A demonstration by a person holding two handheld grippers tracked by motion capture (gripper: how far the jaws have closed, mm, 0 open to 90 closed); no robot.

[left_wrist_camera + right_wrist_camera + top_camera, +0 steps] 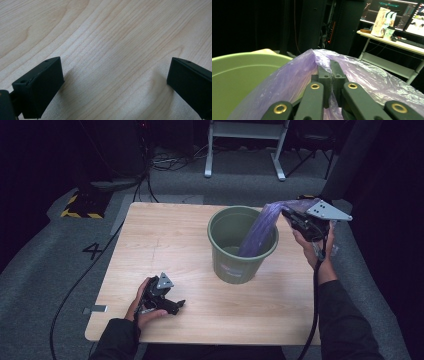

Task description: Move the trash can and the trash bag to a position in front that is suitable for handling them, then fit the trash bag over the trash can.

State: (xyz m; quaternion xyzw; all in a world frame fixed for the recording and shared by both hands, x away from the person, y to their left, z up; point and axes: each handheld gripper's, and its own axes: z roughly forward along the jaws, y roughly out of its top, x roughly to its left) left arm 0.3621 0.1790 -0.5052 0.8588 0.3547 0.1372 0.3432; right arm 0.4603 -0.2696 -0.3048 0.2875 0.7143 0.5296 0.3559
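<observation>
A green bucket (235, 262) stands right of centre on the wooden table (160, 245). A purple plastic bag (260, 227) hangs from above the rim's right side down into the bucket. My right gripper (290, 216) is shut on the bag's top edge, held above the bucket's right rim. In the right gripper view the jaws meet with the purple bag (294, 75) pinched between them, and the bucket (242, 77) lies below left. My left gripper (177, 306) rests low at the table's front left, open, with only bare wood (112, 50) between its fingers (42, 85).
The table's right edge is near the right hand. Beyond the table lie grey floor, cables and a white frame (245, 145). A desk with boxes and screens (392, 27) stands in the dark background.
</observation>
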